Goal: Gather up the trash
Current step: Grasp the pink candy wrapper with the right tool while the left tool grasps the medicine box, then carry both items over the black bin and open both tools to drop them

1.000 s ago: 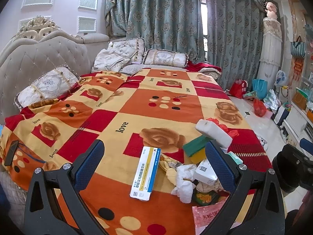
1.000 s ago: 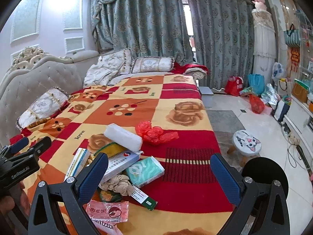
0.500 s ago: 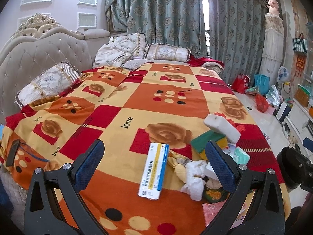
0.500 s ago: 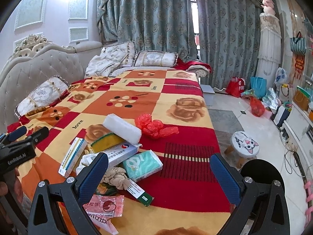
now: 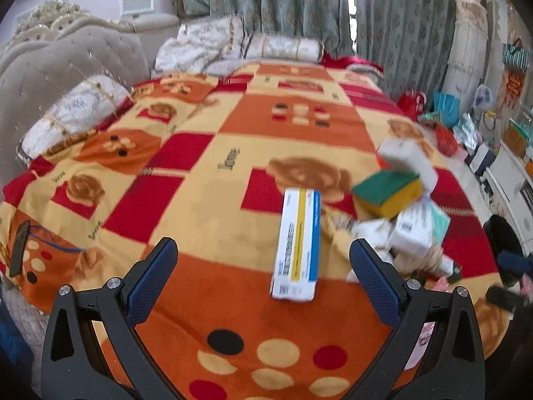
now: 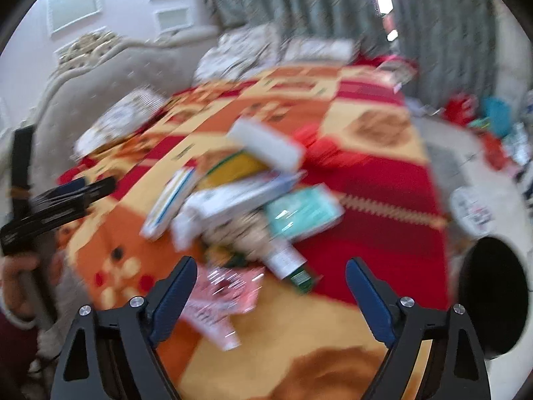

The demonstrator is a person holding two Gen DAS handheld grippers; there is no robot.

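Between left hand-held gripper (image 5: 263, 266) fingers: medicine box (image 5: 297, 245).

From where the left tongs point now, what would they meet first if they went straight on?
Probably the long medicine box, lying just ahead between the open left tongs, or the blanket beside it; depth is unclear.

The right wrist view is smeared throughout — the print on the pink wrapper (image 6: 226, 295) near the blanket's (image 6: 383, 253) front edge cannot be read, and the heap (image 6: 240, 200) of boxes and packets runs together. What lies under the teal packet (image 6: 304, 213) is hidden. In the left wrist view the lettering on the blue-and-yellow box (image 5: 298, 243) is too soft to read; the pile (image 5: 409, 230) toward the blanket's right edge is perhaps tissue and cartons, partly behind a blue finger (image 5: 374, 280).
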